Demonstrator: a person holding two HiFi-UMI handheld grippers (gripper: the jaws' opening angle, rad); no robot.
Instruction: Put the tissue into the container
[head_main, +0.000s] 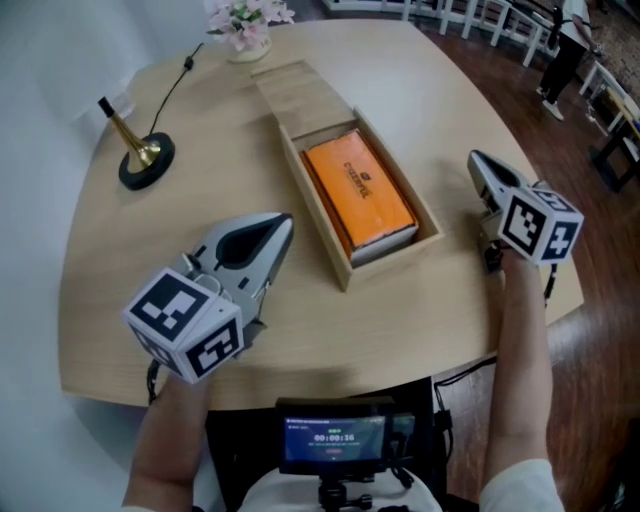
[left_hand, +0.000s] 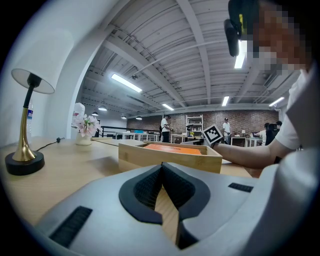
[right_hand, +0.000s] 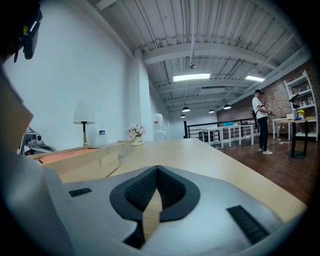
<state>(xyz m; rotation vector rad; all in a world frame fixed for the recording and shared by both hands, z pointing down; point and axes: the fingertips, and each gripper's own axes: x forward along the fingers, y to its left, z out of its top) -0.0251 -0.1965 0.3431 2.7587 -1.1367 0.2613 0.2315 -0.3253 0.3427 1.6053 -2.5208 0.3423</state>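
An orange tissue pack (head_main: 360, 190) lies inside a long open wooden container (head_main: 345, 270) in the middle of the round table. My left gripper (head_main: 285, 222) rests left of the container's near end, shut and holding nothing. To the right of the container, my right gripper (head_main: 475, 157) is shut and empty too. The left gripper view has its closed tips (left_hand: 161, 165) facing the container's side wall (left_hand: 170, 161), the orange pack (left_hand: 172, 147) showing above the rim. In the right gripper view the closed tips (right_hand: 157, 168) point along the tabletop, with the container (right_hand: 85, 160) at left.
A brass desk lamp (head_main: 140, 155) with a cable stands at the table's left. A small vase of pink flowers (head_main: 245, 30) sits at the far edge. A screen device (head_main: 335, 440) is below the near table edge (head_main: 300, 385). People and furniture stand beyond the table.
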